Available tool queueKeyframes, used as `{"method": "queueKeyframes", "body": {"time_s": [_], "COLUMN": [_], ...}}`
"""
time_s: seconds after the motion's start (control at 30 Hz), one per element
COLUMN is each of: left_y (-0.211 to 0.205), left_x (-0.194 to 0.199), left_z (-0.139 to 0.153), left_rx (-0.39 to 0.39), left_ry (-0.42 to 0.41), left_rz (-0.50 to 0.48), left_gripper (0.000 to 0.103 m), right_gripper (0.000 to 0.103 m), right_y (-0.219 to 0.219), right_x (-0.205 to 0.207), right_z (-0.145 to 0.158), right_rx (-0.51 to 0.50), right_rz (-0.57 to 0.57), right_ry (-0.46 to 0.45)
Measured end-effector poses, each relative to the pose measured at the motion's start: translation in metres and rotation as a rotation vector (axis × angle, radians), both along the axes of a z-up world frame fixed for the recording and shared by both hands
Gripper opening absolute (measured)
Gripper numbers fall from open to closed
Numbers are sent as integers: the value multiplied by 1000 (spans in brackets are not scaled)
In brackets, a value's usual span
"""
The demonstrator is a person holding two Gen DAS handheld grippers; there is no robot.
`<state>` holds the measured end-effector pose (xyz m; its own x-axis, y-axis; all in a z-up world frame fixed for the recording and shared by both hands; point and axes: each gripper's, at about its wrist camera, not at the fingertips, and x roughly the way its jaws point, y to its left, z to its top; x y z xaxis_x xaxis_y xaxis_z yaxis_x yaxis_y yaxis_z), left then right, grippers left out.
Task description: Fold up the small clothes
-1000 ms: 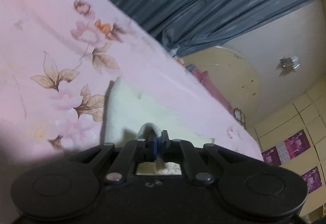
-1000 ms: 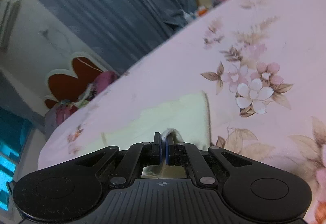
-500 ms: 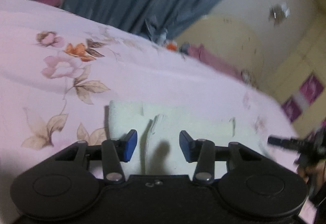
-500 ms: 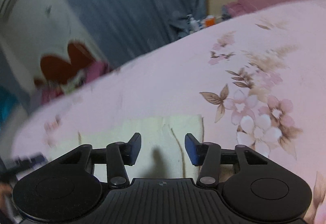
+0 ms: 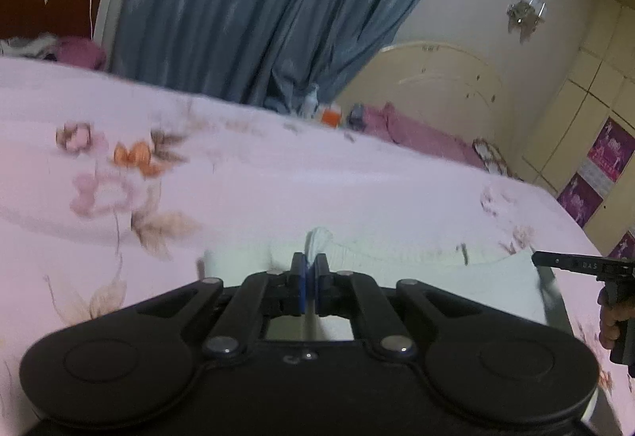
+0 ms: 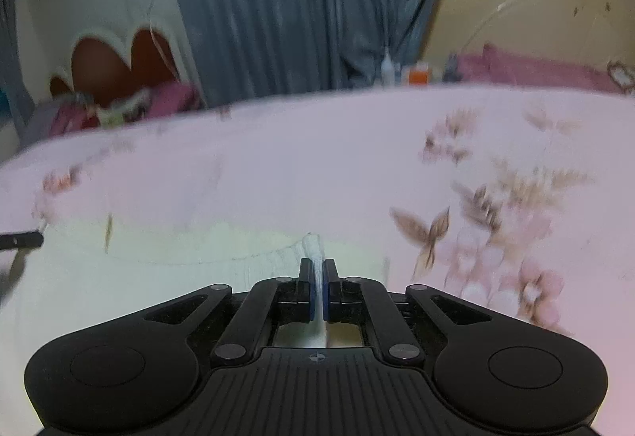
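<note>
Cream knit garment (image 5: 416, 269) flat on floral sheet (image 5: 278, 190) | left tongs (image 5: 310, 277), right tongs (image 6: 318, 283) each pinch its edge

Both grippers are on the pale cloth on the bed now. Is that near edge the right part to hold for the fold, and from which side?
Probably yes. The pale cloth lies flat on the pink bedsheet, so a pinched-up ridge of its near edge is the only graspable part. The left gripper and right gripper each hold one, coming from the near side, angled down.
</note>
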<state>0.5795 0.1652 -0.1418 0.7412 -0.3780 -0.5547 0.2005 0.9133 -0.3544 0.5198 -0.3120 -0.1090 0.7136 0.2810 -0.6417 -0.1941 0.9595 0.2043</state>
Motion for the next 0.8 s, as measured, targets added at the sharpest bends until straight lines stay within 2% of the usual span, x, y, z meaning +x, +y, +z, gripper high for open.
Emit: {"method": "queueKeyframes", "body": {"time_s": [0.1, 0.27, 0.33, 0.37, 0.4, 0.43, 0.47, 0.5, 0.57, 0.67, 0.73, 0.8], "left_y": [-2, -4, 2, 5, 6, 3, -3, -10, -44, -101, -116, -104], "left_x": [15, 31, 31, 30, 23, 16, 9, 5, 4, 3, 3, 7], "left_z": [-4, -31, -31, -27, -18, -8, 1, 5, 6, -5, -12, -19], "left_rx": [-3, 15, -15, -22, 1, 35, 55, 54, 61, 161, 187, 187], "left_ry": [32, 129, 140, 140, 111, 62, 15, -2, 10, 7, 17, 38], "left_rz": [12, 10, 24, 39, 70, 77, 62, 49, -45, -159, -169, -129], "left_gripper": [3, 4, 10, 21, 24, 29, 32, 33, 39, 46, 47, 44], "right_gripper": [3, 3, 3, 3, 4, 11, 37, 48, 48, 48, 48, 48], "right_y": [4, 6, 6, 3, 1, 1, 4, 10, 38, 88, 114, 118], "right_x": [10, 30, 31, 30, 29, 25, 17, 9, 5, 2, -1, -2], "right_z": [1, -22, -32, -31, -28, -23, -13, -4, 2, -5, -13, -17], "right_rx": [-16, -19, -16, -11, -1, -14, -45, -36, -3, 16, 12, -31], "right_rz": [-8, -24, -32, -48, -72, -103, -129, -107, 10, 150, 215, 224], "right_ry": [-5, 91, 120, 116, 119, 111, 62, 2, 10, 24, 42, 40]}}
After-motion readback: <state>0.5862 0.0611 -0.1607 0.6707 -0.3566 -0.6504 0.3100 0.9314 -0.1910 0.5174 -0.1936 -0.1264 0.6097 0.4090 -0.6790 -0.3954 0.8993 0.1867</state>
